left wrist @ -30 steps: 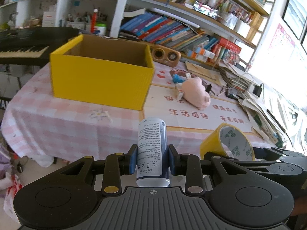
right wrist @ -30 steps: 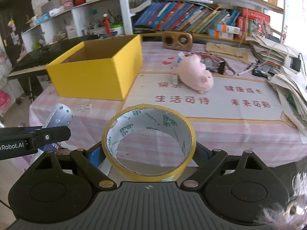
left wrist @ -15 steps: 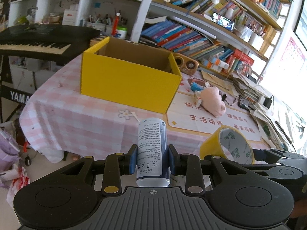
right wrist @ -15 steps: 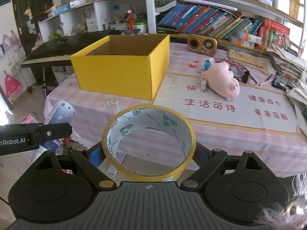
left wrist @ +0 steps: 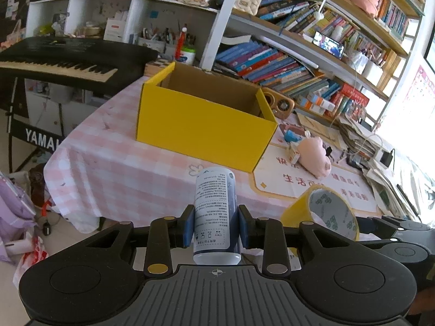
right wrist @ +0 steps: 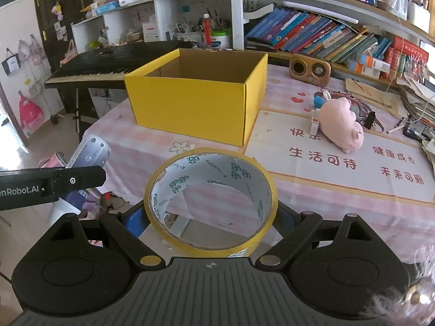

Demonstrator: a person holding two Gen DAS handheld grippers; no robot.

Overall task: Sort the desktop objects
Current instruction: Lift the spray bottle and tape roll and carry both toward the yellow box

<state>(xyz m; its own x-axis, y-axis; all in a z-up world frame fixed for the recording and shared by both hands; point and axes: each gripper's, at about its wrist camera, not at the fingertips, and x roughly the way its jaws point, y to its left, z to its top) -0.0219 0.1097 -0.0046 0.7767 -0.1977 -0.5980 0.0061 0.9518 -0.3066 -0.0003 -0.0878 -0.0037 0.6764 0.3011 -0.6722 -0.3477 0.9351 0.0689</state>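
The left gripper (left wrist: 216, 226) pinches a small white-and-blue bottle (left wrist: 216, 214) between its two blue pads, one pad pressed flat on each side of the printed label. The bottle stands roughly upright in the grip, its rounded top reaching up past the fingertips and its pale base hanging just below them, right in front of the gripper's ribbed body. Seen from the right wrist camera, the same bottle (right wrist: 87, 157) shows tilted at the left edge, crossed by the black bar of the left gripper.

The right gripper (right wrist: 210, 217) has its fingers spread wide around a roll of yellow tape (right wrist: 210, 203), the blue pads bearing on the roll's outer wall at the left and right. The roll sits on edge between them with its open core facing the camera, so the checked cloth shows through the hole. From the left wrist camera the tape (left wrist: 320, 212) appears low on the right, held off the table's near edge.

Both held things hang in the air in front of the table (right wrist: 339, 212), which wears a pink checked cloth. On it, well beyond the fingers, stands an open yellow box (right wrist: 195, 106), its brown inside showing no contents from here. To the right of the box lies a pink plush pig (right wrist: 339, 125) on a cream mat with red characters (right wrist: 353, 168)
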